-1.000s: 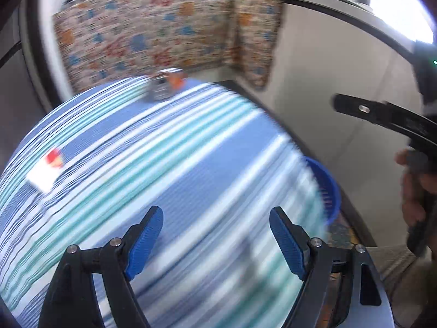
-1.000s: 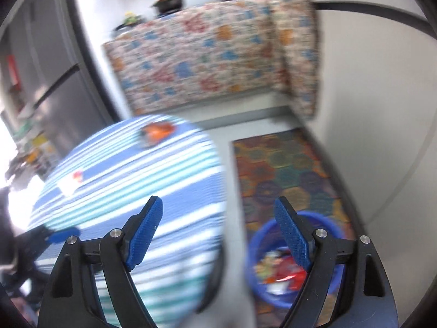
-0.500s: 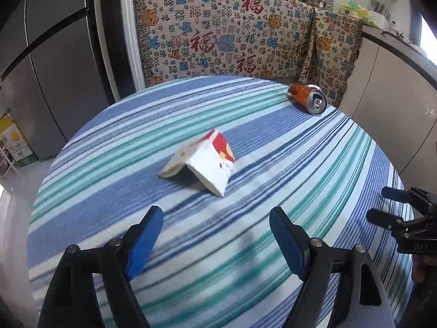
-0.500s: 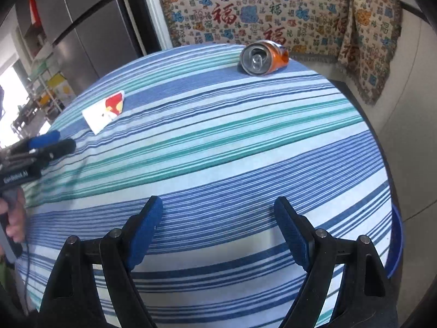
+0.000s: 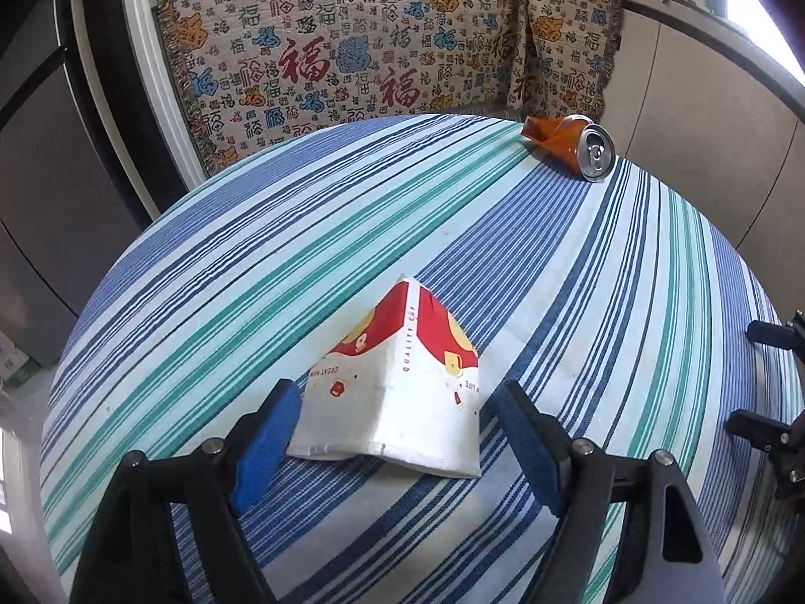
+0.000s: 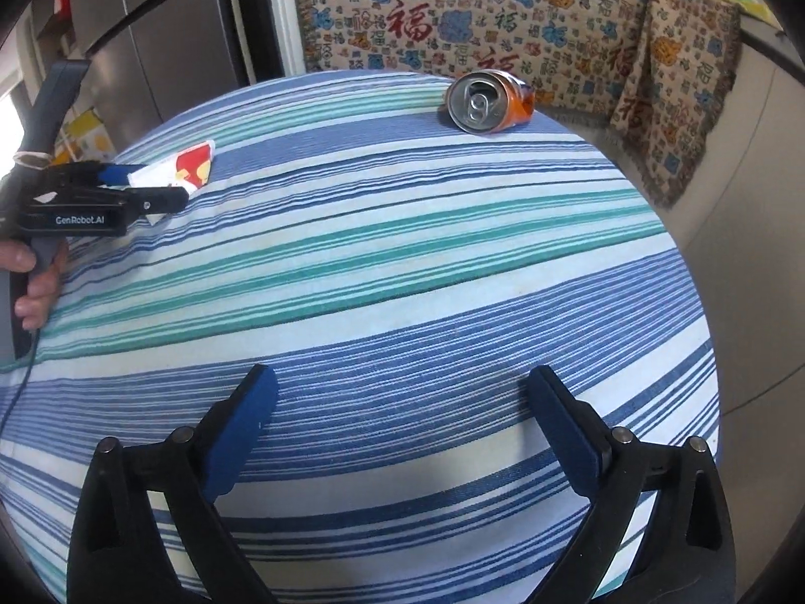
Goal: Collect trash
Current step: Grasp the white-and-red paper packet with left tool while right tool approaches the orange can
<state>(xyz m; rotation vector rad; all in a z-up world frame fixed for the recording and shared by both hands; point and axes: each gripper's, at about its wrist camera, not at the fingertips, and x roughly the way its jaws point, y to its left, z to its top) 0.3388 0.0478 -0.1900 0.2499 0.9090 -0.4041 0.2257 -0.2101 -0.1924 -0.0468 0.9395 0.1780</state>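
Left wrist view, from left to right: a dark refrigerator (image 5: 45, 161) fills the left edge, and beside it a patterned cloth (image 5: 382, 45) printed with red characters hangs behind the round table (image 5: 654, 302) with its blue, teal and white striped cover. Low in the middle, the left gripper (image 5: 392, 433) stands wide, its blue pads on either side of a flattened paper cup (image 5: 397, 387), white with red print, lying on the cloth. The left pad (image 5: 264, 443) sits just at the cup's edge and may be touching it; the right pad stands clear, so nothing is clamped. Farther back and to the right, a crushed orange can (image 5: 573, 146) lies on its side near the table's far rim, its silver top facing the camera. At the right edge the black tips of the right gripper (image 5: 770, 382) poke in over the table.

Right wrist view, in the same order: a hand (image 6: 30, 277) at the left edge holds the left gripper's black body, whose fingers reach to the paper cup (image 6: 186, 166). The can (image 6: 485, 100) lies at the far side, right of centre. In the foreground the right gripper (image 6: 402, 428) hangs over bare striped cloth, its jaws opening, with nothing between them.
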